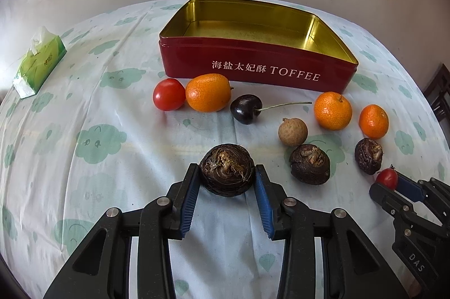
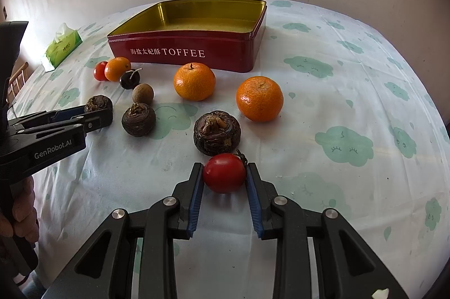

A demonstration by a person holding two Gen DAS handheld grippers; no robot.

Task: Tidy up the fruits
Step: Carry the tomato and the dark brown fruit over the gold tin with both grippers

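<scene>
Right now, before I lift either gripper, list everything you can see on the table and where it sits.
Tin: one, red outside, gold inside, nothing in it, far centre.
Oranges: three, orange, one left by the tin, two right.
Tomatoes: two, red; one between the right fingers, one far left beside an orange.
Water chestnuts: three, dark brown; one between the left fingers, two loose in the middle.
Cherry: one, near black, stemmed, before the tin.
Longan: one, tan, right of the cherry.
Tissue pack: one, green, far left.
Tablecloth: white, green clouds.
Left gripper, right gripper: black, blue pads.
</scene>
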